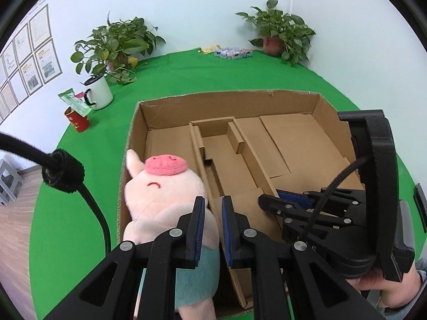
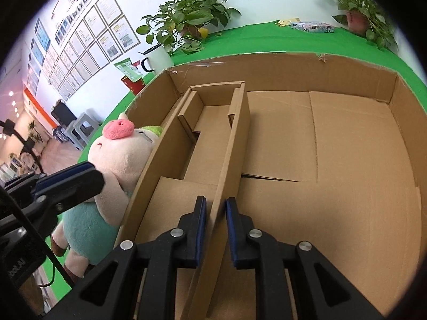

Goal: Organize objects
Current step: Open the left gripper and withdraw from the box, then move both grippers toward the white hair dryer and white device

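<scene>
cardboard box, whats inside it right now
Inside the cardboard box sit a folded cardboard divider insert and, in the left section, a plush pig. The floor under the pig is hidden.

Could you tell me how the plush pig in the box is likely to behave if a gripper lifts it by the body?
The pig looks soft and stuffed, so it would probably squash under the pads and sag at head and legs. It seems light for its size. Its fuzzy fabric should not slip much. Wedged between the box wall and the divider, it may drag on the cardboard.
</scene>
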A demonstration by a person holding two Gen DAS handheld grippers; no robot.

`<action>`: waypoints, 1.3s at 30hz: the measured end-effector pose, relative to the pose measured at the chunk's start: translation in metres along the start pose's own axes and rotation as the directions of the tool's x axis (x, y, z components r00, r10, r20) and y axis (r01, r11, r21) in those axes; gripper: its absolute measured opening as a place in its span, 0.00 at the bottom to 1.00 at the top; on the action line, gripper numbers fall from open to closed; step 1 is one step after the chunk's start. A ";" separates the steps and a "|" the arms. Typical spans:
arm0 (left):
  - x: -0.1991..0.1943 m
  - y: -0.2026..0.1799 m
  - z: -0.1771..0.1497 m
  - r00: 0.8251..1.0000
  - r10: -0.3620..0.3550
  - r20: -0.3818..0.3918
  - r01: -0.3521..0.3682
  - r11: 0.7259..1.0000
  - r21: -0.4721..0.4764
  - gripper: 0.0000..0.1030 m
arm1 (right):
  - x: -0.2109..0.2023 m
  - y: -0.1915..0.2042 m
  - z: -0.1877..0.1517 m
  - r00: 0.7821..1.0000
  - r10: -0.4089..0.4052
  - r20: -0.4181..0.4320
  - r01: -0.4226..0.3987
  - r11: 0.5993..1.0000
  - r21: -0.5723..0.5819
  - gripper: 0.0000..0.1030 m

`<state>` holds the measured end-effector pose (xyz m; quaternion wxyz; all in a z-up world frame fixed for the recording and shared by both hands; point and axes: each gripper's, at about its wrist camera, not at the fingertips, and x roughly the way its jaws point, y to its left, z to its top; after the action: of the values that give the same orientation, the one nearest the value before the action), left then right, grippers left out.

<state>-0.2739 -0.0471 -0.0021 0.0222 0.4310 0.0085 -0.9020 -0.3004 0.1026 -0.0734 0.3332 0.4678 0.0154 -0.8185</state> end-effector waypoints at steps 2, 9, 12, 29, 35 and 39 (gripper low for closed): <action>-0.011 0.001 -0.004 1.000 0.006 0.021 -0.006 1.000 -0.010 0.12 | -0.008 0.002 0.000 0.999 -0.033 0.019 0.033 0.999 -0.009 0.28; -0.074 -0.009 -0.020 0.981 0.025 0.191 -0.024 1.000 -0.009 0.58 | -0.089 0.008 -0.023 0.945 -0.202 0.257 0.227 0.971 -0.073 0.81; -0.101 -0.020 -0.032 0.959 0.054 0.278 -0.050 0.999 -0.018 0.79 | -0.116 0.007 -0.039 0.914 -0.260 0.312 0.293 0.954 -0.063 0.93; -0.146 -0.073 -0.099 0.917 0.157 0.366 -0.126 0.986 -0.109 1.00 | -0.155 -0.002 -0.110 0.878 -0.350 0.328 0.392 0.918 -0.068 0.99; -0.149 -0.082 -0.114 0.927 0.174 0.332 -0.142 0.983 -0.119 1.00 | -0.166 -0.007 -0.126 0.863 -0.377 0.336 0.420 0.905 -0.062 0.99; -0.141 -0.088 -0.125 0.950 0.127 0.287 -0.100 0.989 -0.109 1.00 | -0.170 -0.011 -0.135 0.862 -0.387 0.328 0.427 0.902 -0.058 0.99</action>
<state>-0.0923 0.0494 0.0284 0.0951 0.2910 0.0223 -0.9517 -0.1470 0.2463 -0.0204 0.1804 0.2976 0.1142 -0.9305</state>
